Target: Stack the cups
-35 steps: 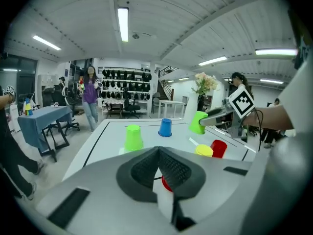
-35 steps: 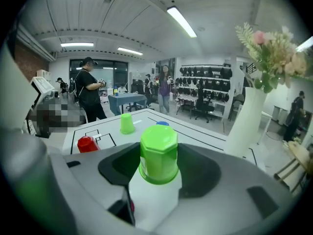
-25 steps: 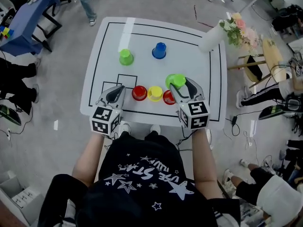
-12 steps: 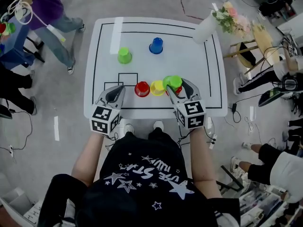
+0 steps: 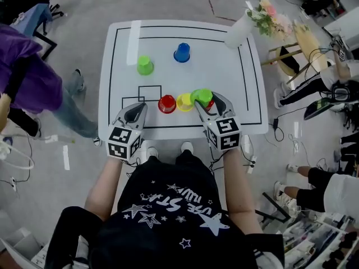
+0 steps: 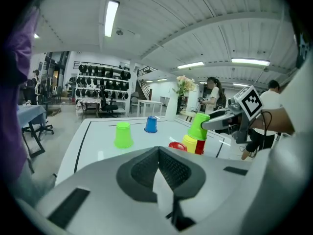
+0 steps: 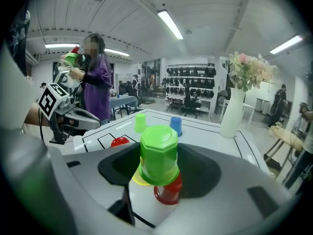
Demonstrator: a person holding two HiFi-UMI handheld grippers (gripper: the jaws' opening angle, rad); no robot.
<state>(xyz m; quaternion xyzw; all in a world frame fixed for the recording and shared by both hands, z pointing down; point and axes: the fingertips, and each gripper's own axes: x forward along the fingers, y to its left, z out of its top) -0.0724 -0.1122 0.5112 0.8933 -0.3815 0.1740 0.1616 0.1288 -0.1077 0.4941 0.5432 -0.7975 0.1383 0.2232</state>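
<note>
In the head view, both bare forearms reach forward from the body to the near edge of the white table (image 5: 224,72). The left gripper (image 5: 134,112) stays low at the near left, its marker cube toward the person. The right gripper (image 5: 208,106) points to the row of cups and holds the green cup (image 5: 202,96), upside down, over the red cup (image 5: 211,105). Just to the left stand the yellow cup (image 5: 184,101) and the left red cup (image 5: 166,103). Farther back are the far green cup (image 5: 145,65) and the blue cup (image 5: 181,52), well apart. A vase (image 5: 238,33) with flowers is at the far right corner.

In the left gripper view, the jaws are pressed together with nothing between them.

In the right gripper view, the jaws pinch the green cup on both sides. The red cup shows directly under it and the yellow rim beside it; I cannot tell if the cups touch.
</note>
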